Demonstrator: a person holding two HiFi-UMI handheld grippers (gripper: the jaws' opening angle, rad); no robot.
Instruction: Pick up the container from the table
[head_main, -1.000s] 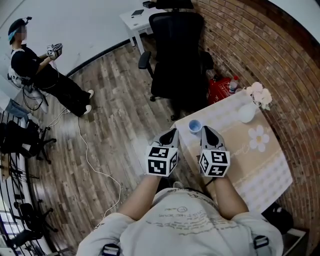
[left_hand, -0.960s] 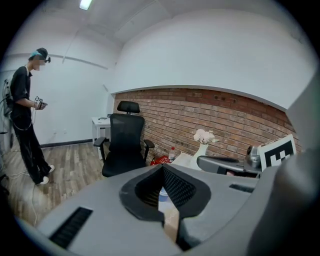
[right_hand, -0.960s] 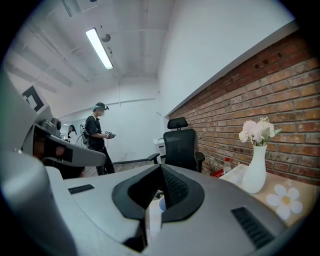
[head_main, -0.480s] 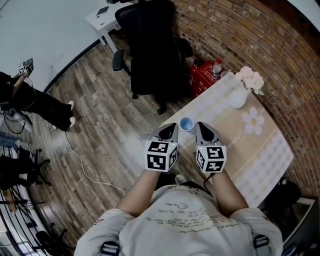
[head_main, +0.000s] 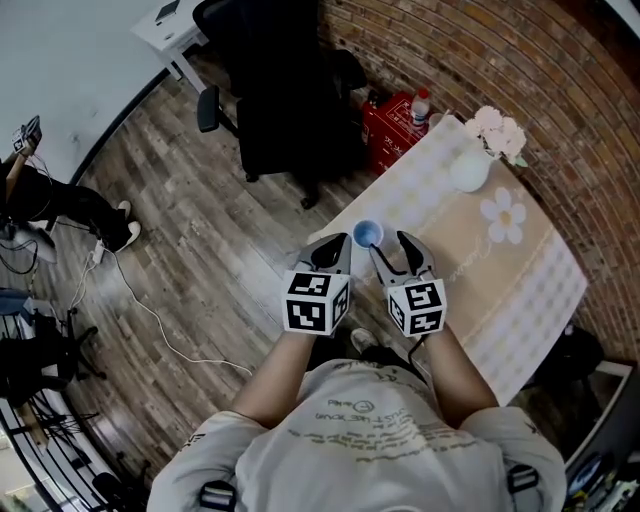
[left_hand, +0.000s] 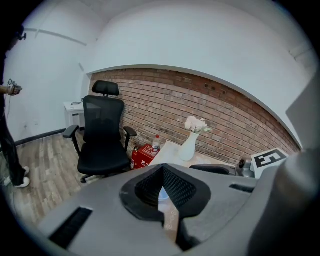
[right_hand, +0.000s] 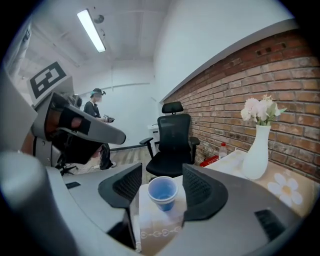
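A small blue cup (head_main: 367, 233) stands upright at the near corner of the cloth-covered table (head_main: 520, 290). My right gripper (head_main: 393, 251) is just behind it and has just been opening. In the right gripper view the cup (right_hand: 162, 193) stands in line with the gap of that gripper (right_hand: 160, 184), a little beyond the pads, which do not touch it. My left gripper (head_main: 336, 248) hovers at the table's edge left of the cup, its pads together. Only a sliver of the cup (left_hand: 163, 193) shows past the left gripper (left_hand: 164, 186).
A white vase of flowers (head_main: 470, 168) stands at the table's far end by the brick wall. A black office chair (head_main: 290, 90) and a red box (head_main: 390, 122) with a bottle sit beyond the table. A seated person (head_main: 40, 200) and a floor cable (head_main: 150, 310) are at left.
Both grippers have come down closer to the cup. The right gripper's jaws, shut before, now stand apart. The cup has not moved.
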